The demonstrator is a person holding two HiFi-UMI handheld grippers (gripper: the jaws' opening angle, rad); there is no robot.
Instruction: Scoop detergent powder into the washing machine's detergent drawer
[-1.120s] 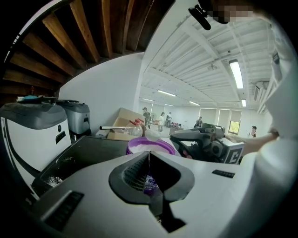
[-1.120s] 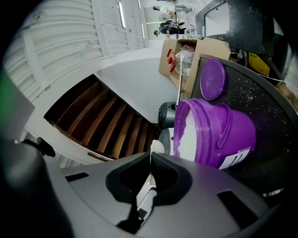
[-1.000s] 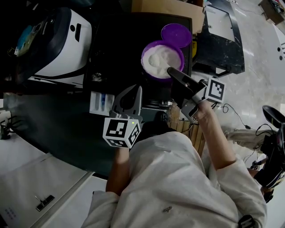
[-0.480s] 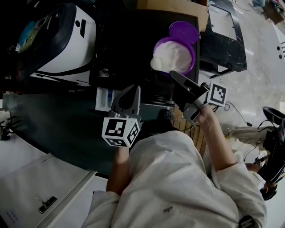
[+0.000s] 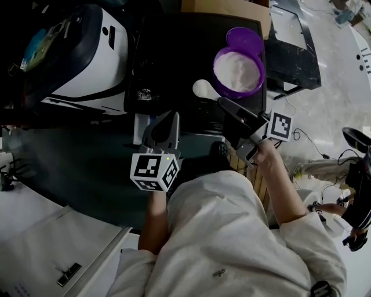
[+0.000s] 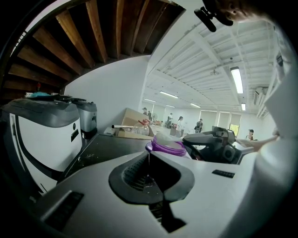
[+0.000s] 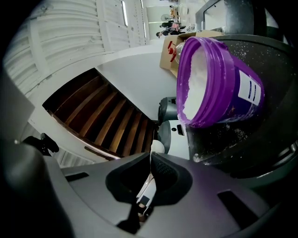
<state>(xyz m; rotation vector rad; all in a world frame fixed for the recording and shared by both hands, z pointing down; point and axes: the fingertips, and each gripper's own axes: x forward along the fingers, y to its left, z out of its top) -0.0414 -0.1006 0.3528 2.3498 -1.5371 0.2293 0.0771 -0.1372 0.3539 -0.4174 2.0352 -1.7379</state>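
Note:
A purple tub [image 5: 238, 71] of white powder stands open on the dark machine top [image 5: 168, 52], its lid [image 5: 244, 40] behind it. My right gripper [image 5: 223, 103] is shut on the handle of a white scoop [image 5: 204, 89], which is heaped with powder and hangs just left of the tub. In the right gripper view the scoop [image 7: 157, 147] sticks out past the right gripper [image 7: 150, 160], with the tub [image 7: 209, 83] to its right. The pale detergent drawer [image 5: 139, 124] juts out below the machine top. My left gripper [image 5: 162, 129] hovers beside it, shut and holding nothing; in its own view the left gripper [image 6: 149, 158] faces the tub [image 6: 167, 146].
A white and black appliance [image 5: 87, 58] fills the upper left. A cardboard box [image 5: 226, 8] sits behind the tub. Wooden slats [image 5: 249, 177] and cables [image 5: 301, 142] lie on the floor at right. A white table [image 5: 40, 238] is at the lower left.
The right gripper drew the scoop out of the tub's powder and carried it left, loaded, past the tub's rim. The left gripper stayed by the drawer.

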